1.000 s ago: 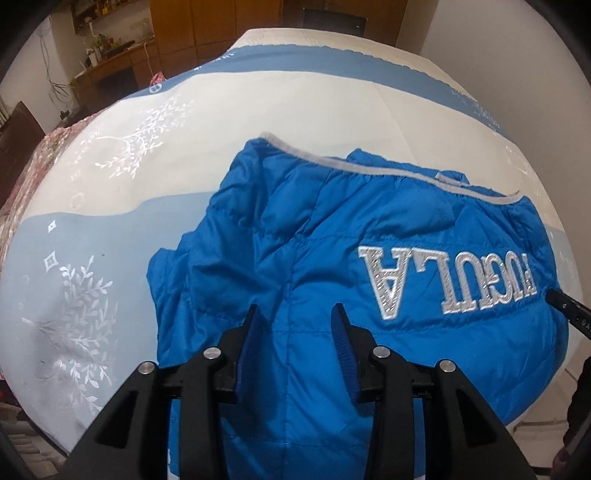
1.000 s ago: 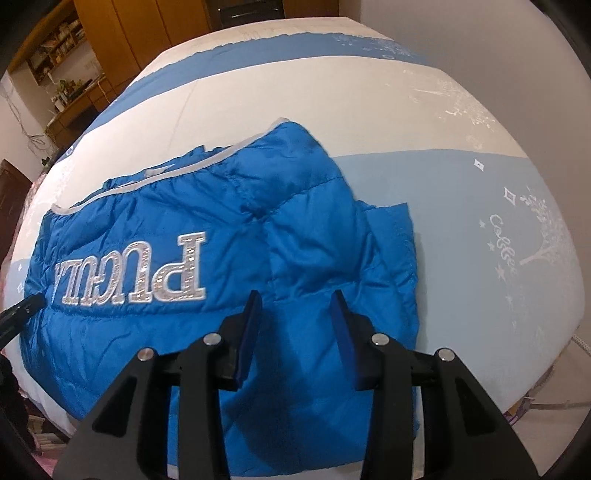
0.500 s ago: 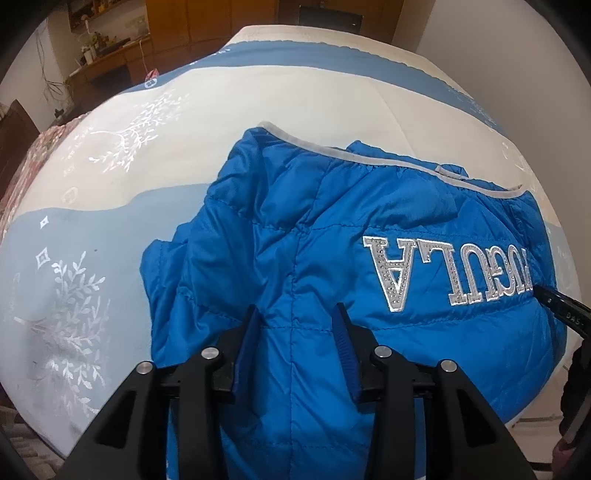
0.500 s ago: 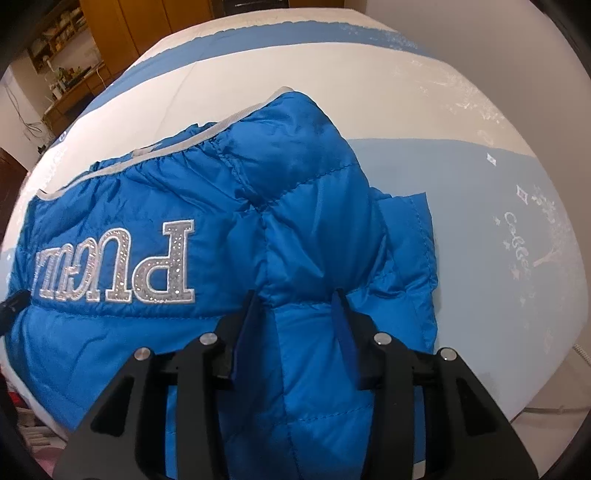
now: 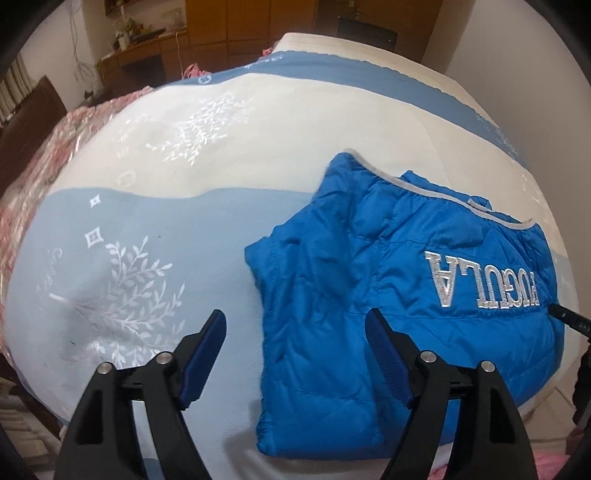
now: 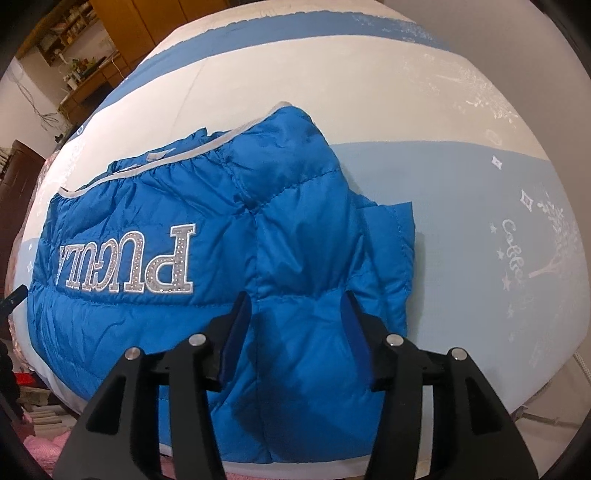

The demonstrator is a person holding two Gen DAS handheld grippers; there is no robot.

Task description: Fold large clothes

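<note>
A bed [image 5: 258, 177], covered by a sheet in white and blue bands printed with pale leaf sprays, is seen beneath both grippers. At its far end, beyond the grippers, wooden cupboards [image 5: 236, 33] and a cluttered desk [image 6: 85, 77] are made out.

A blue padded jacket [image 6: 295, 240] is laid flat on the bed with its sides folded in. Silver lettering [image 6: 129, 262] across it is read upside down from the grippers' side, and a grey trimmed edge [image 6: 177, 158] is turned toward the far end of the bed. In the left wrist view the jacket [image 5: 388, 295] is found ahead and to the right of the tool.

The left gripper [image 5: 295, 332] is held above the bed with its jaws opening wide; the folded side edge of the jacket is seen in the gap below them, but nothing is pinched. Its left finger is placed over bare sheet and its right finger over the blue fabric.

The right gripper [image 6: 295, 314] is held low over the near part of the jacket, its jaws opening too. Blue fabric lies between the fingers, yet whether it is pressed by the pads cannot be told.
</note>
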